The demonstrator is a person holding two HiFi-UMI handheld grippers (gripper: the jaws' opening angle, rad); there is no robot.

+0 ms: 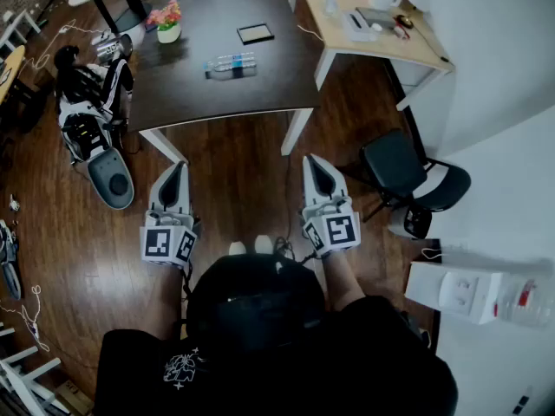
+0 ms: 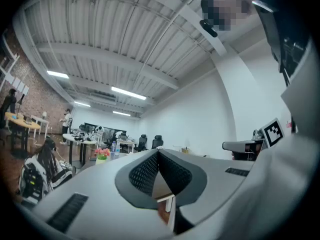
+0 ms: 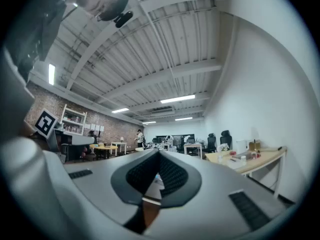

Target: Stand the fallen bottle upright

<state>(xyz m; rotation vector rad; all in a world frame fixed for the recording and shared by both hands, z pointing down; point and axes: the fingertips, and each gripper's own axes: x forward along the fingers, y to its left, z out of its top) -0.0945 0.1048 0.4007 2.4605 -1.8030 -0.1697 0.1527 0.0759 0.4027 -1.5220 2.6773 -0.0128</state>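
A clear water bottle [image 1: 231, 62] with a blue label lies on its side near the middle of the dark table [image 1: 217, 98] in the head view. Both grippers hang level over the wooden floor, well short of the table's near edge and apart from the bottle. My left gripper [image 1: 176, 165] has its jaws together with nothing between them, and in the left gripper view the left gripper [image 2: 158, 152] shows its tips meeting. My right gripper [image 1: 312, 159] is likewise shut and empty; in its own view the right gripper [image 3: 159, 153] shows its tips touching.
On the table stand a pot of flowers [image 1: 167, 22] and a flat black pad [image 1: 255, 34]. A light wooden desk [image 1: 408, 50] with clutter is at the back right. A black office chair [image 1: 408, 176] and a white dispenser [image 1: 468, 293] stand right; equipment [image 1: 91, 115] lies on the floor at left.
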